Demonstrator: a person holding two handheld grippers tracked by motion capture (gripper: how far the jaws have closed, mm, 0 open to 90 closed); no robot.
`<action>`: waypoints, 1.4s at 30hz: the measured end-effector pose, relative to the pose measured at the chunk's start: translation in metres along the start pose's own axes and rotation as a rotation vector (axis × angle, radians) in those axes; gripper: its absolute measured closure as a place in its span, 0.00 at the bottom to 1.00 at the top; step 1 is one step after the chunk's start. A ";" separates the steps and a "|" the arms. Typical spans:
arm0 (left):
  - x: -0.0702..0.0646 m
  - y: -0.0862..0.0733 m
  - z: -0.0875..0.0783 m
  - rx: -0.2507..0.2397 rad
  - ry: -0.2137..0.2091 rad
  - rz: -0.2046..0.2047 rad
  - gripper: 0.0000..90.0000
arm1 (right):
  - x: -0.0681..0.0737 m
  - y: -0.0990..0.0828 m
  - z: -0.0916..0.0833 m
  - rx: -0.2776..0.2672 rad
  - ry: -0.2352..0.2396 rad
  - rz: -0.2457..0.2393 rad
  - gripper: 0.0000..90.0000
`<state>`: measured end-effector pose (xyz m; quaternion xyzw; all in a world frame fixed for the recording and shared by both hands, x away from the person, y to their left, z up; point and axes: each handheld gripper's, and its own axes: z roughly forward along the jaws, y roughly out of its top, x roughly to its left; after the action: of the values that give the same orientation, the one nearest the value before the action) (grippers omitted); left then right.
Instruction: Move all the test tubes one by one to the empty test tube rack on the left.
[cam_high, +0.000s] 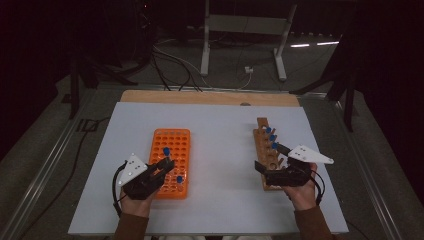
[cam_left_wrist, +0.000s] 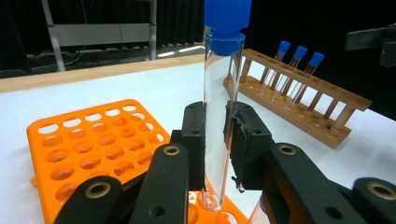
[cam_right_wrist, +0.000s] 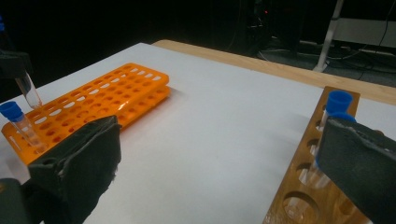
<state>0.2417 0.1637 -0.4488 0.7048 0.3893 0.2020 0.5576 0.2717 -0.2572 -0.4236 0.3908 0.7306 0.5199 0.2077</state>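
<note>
Between our left tongs (cam_left_wrist: 217, 140) we are gripping a blue-capped tube (cam_left_wrist: 219, 107) above the orange rack (cam_left_wrist: 84, 149); our right tongs (cam_right_wrist: 224, 168) are gaping open beside the wooden rack (cam_right_wrist: 303, 186).

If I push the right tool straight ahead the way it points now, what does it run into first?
Probably the nearest blue-capped tube standing in the wooden rack. The right tool is open, and that tube sits just ahead by its right-hand pad. Depth is hard to judge; it may graze the rack first.
</note>
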 end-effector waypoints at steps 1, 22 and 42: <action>0.000 -0.001 0.000 0.004 0.000 0.004 0.87 | 0.000 -0.001 -0.001 -0.001 0.002 0.002 0.00; -0.001 -0.020 -0.001 0.058 -0.054 0.015 0.87 | -0.007 -0.011 -0.011 -0.013 -0.016 0.026 0.00; -0.004 -0.041 0.002 0.245 -0.064 0.103 0.87 | -0.007 -0.012 -0.009 -0.010 -0.012 0.029 0.00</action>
<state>0.2275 0.1628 -0.4873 0.7928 0.3564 0.1585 0.4683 0.2653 -0.2704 -0.4320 0.4034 0.7210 0.5242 0.2065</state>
